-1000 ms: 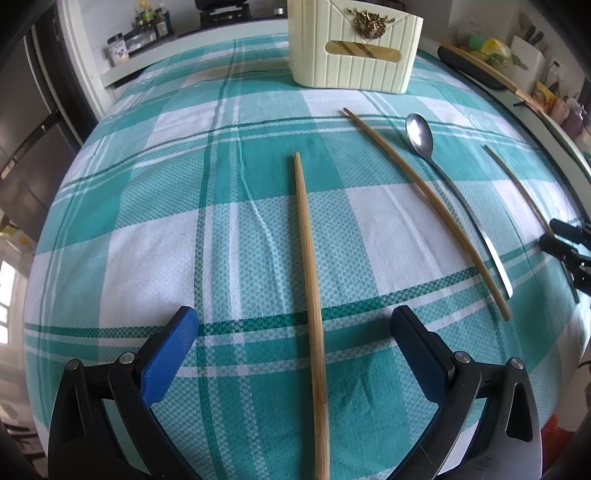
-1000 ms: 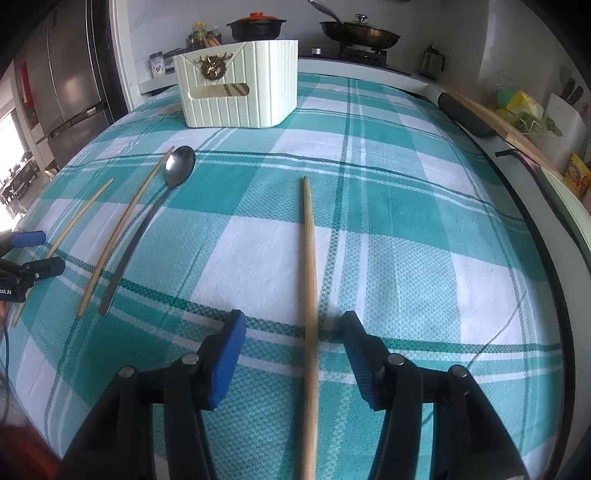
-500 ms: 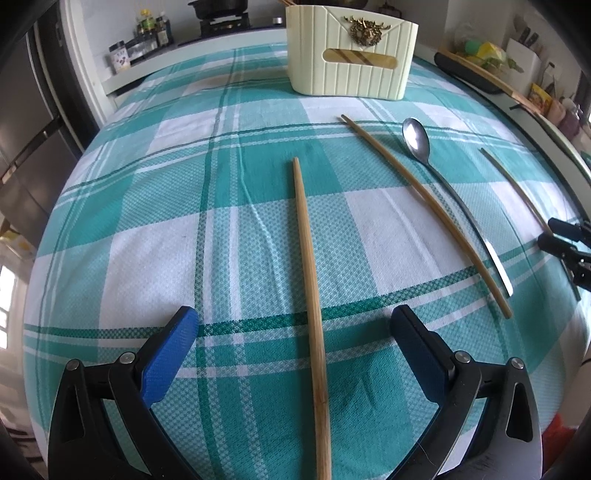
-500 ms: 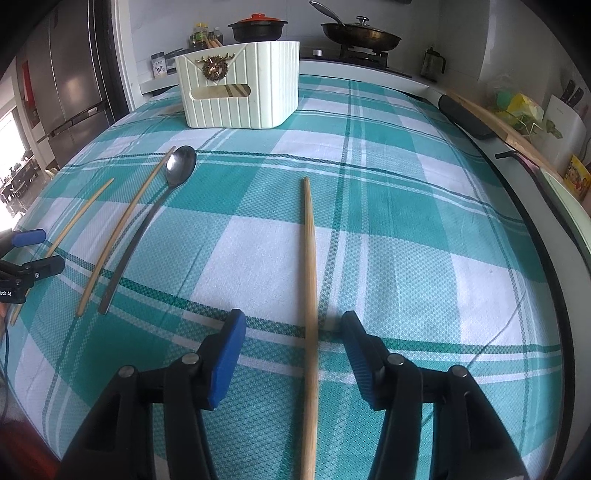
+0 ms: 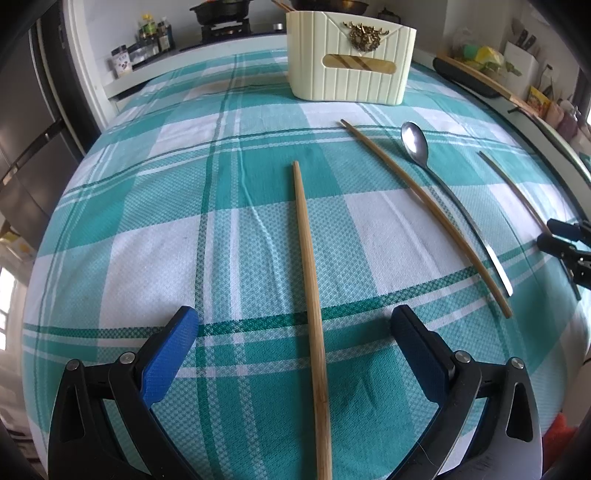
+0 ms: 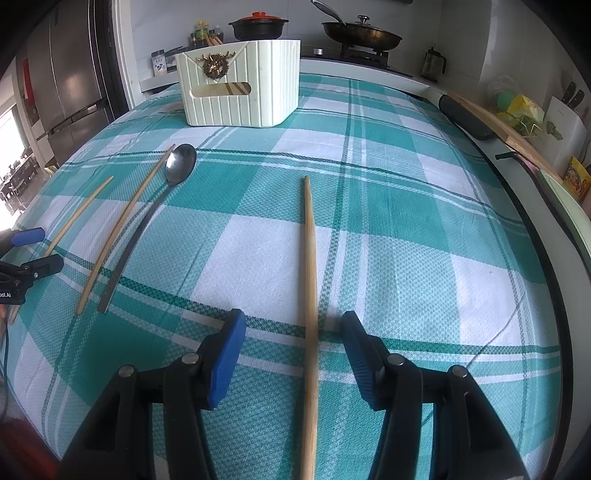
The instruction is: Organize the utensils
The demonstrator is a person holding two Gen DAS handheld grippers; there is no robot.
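Observation:
Several wooden chopsticks and a metal spoon lie on the teal plaid tablecloth. My left gripper is open, its jaws either side of one chopstick, just above the cloth. My right gripper is open around another chopstick. Between them lie a third chopstick and the spoon, which also shows in the right wrist view. A cream utensil holder stands at the far side, with chopsticks inside; it also shows in the right wrist view.
A fridge stands at the left. A counter behind the table holds a stove, a black pot, a pan and bottles. A cutting board and a knife block lie along the right counter.
The left wrist view has tilted back a little, so the holder sits lower in frame. The right gripper and the utensils have not moved.

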